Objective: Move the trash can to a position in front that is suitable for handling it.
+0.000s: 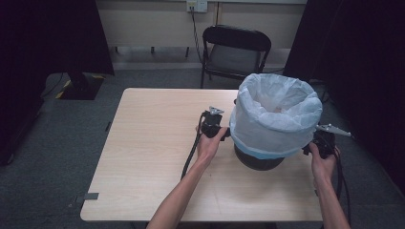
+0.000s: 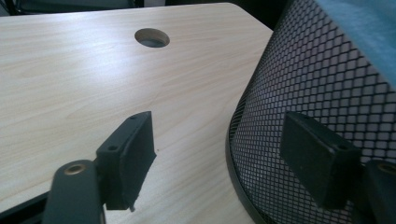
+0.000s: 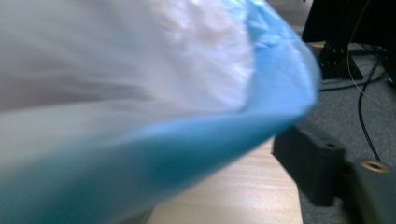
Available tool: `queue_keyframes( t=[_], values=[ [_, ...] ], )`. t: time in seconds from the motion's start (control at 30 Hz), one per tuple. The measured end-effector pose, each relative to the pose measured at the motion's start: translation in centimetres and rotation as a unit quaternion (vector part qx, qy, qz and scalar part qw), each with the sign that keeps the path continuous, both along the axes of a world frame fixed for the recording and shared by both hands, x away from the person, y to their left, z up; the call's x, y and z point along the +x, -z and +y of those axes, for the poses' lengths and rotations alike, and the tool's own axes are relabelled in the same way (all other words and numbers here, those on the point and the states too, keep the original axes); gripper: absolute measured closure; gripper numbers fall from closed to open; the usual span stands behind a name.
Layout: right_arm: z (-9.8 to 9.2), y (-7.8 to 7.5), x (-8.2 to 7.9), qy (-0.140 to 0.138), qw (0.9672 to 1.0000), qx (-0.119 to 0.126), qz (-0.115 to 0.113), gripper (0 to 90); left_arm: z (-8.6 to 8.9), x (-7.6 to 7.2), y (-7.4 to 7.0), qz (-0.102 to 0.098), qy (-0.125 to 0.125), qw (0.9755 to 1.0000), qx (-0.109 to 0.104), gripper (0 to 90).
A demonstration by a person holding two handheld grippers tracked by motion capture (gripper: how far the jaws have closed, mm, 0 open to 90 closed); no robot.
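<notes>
Black fingers point(image 2: 126, 161) beside unlabelled mesh bin point(image 2: 322, 88)

The high view is dim at its edges: black curtains swallow both upper corners, while the table point(image 1: 157, 157) sits evenly lit from above, with soft, faint shadows. It is slightly soft and grainy. In the left gripper view a pale sheen of glare lies across the wood beyond the jaws; the mesh bin point(image 2: 327, 93) beside the jaws is sharp, and the jaws themselves are a little soft. In the right gripper view the white and blue bag point(image 3: 154, 116) hanging over the jaws is heavily blurred, too near to focus, and the floor past the jaws is dull and dark.
</notes>
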State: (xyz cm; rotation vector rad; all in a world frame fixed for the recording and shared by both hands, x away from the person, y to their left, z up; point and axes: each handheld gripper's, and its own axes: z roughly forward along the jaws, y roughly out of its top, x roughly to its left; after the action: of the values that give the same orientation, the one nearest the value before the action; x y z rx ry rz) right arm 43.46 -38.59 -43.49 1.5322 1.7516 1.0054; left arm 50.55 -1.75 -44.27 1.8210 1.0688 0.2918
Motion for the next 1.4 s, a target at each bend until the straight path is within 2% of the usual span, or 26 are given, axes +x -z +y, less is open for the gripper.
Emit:
queue_keyframes(
  t=[0.1,0.17,0.23,0.27,0.3,0.37,0.4,0.53,0.6,0.7,0.77,0.8,0.93,1.03,1.07,1.1,1.17,1.2,1.23,1.33,1.37,1.4],
  values=[
    [0.3,-0.1,-0.1,-0.005,0.9999,-0.008,-0.004,37.4,0.2,-0.1,-0.2,-0.004,0.008,0.9999,0.005,26.4],
    [0.8,-0.2,-0.2,-0.021,0.9995,-0.019,-0.010,45.2,0.4,-0.1,-0.2,-0.003,0.015,0.9998,0.010,31.0],
    [1.0,-0.2,-0.3,-0.025,0.9994,-0.021,-0.012,45.6,0.7,-0.2,-0.3,-0.009,0.013,0.9998,0.015,32.7],
    [1.2,-0.1,-0.3,-0.038,0.9992,-0.010,-0.011,45.3,0.8,-0.2,-0.3,-0.009,0.011,0.9998,0.014,34.6],
    [1.2,-0.1,-0.3,-0.038,0.9992,-0.010,-0.011,45.3,1.1,-0.1,-0.3,-0.009,0.013,0.9998,0.014,34.6],
    [1.6,-0.1,-0.4,-0.056,0.9983,-0.005,-0.013,45.5,1.6,-0.1,-0.3,-0.003,0.015,0.9998,0.009,36.2],
    [1.7,0.0,-0.4,-0.060,0.9981,-0.003,-0.015,46.0,2.2,-0.1,-0.1,0.001,0.022,0.9998,0.000,36.9],
    [2.1,0.2,-0.5,-0.065,0.9977,0.007,-0.018,49.1,2.9,-0.3,-0.1,0.010,0.032,0.9994,-0.008,37.3],
    [2.5,0.5,-0.8,-0.070,0.9971,0.023,-0.022,49.8,3.3,-0.6,-0.1,0.009,0.032,0.9994,-0.009,39.2],
    [2.8,0.4,-0.8,-0.078,0.9964,0.026,-0.020,51.4,3.8,-1.2,0.0,0.004,0.033,0.9994,-0.012,40.0],
    [3.0,0.4,-0.9,-0.080,0.9963,0.026,-0.019,51.6,4.2,-1.5,0.4,0.009,0.040,0.9991,-0.005,40.3],
    [3.2,0.4,-0.9,-0.084,0.9959,0.028,-0.015,51.8,4.5,-2.0,0.6,0.005,0.040,0.9992,0.003,40.6],
    [3.8,0.3,-1.2,-0.094,0.9952,0.026,-0.012,51.9,5.3,-2.4,0.6,0.006,0.038,0.9993,-0.006,41.0],
    [4.4,0.2,-1.5,-0.103,0.9943,0.024,-0.013,52.8,5.9,-2.8,0.5,0.004,0.038,0.9993,0.000,41.9],
    [4.5,0.2,-1.6,-0.106,0.9939,0.024,-0.013,53.0,6.1,-3.0,0.4,0.004,0.039,0.9992,-0.003,43.8],
    [4.7,0.2,-1.7,-0.109,0.9936,0.026,-0.012,54.1,6.3,-3.4,0.4,0.003,0.036,0.9993,-0.007,49.4],
    [5.5,0.2,-2.0,-0.117,0.9927,0.029,-0.013,58.8,6.9,-4.1,0.8,0.006,0.026,0.9993,-0.026,49.4],
    [5.5,0.2,-2.0,-0.117,0.9927,0.029,-0.013,58.8,7.2,-4.5,0.8,0.005,0.024,0.9993,-0.027,49.4],
    [5.8,0.3,-2.1,-0.120,0.9921,0.032,-0.013,58.9,7.5,-4.7,0.8,0.000,0.024,0.9995,-0.023,49.2],
    [6.5,0.2,-2.6,-0.134,0.9903,0.034,-0.009,57.5,8.6,-5.3,0.7,0.001,0.025,0.9996,-0.015,48.3],
    [7.0,0.3,-2.8,-0.144,0.9887,0.039,-0.008,57.3,8.9,-5.6,0.6,-0.001,0.023,0.9996,-0.013,48.5],
    [7.0,0.3,-2.8,-0.144,0.9887,0.039,-0.008,57.3,9.3,-5.9,0.6,-0.001,0.026,0.9996,-0.013,48.5]
  ],
)
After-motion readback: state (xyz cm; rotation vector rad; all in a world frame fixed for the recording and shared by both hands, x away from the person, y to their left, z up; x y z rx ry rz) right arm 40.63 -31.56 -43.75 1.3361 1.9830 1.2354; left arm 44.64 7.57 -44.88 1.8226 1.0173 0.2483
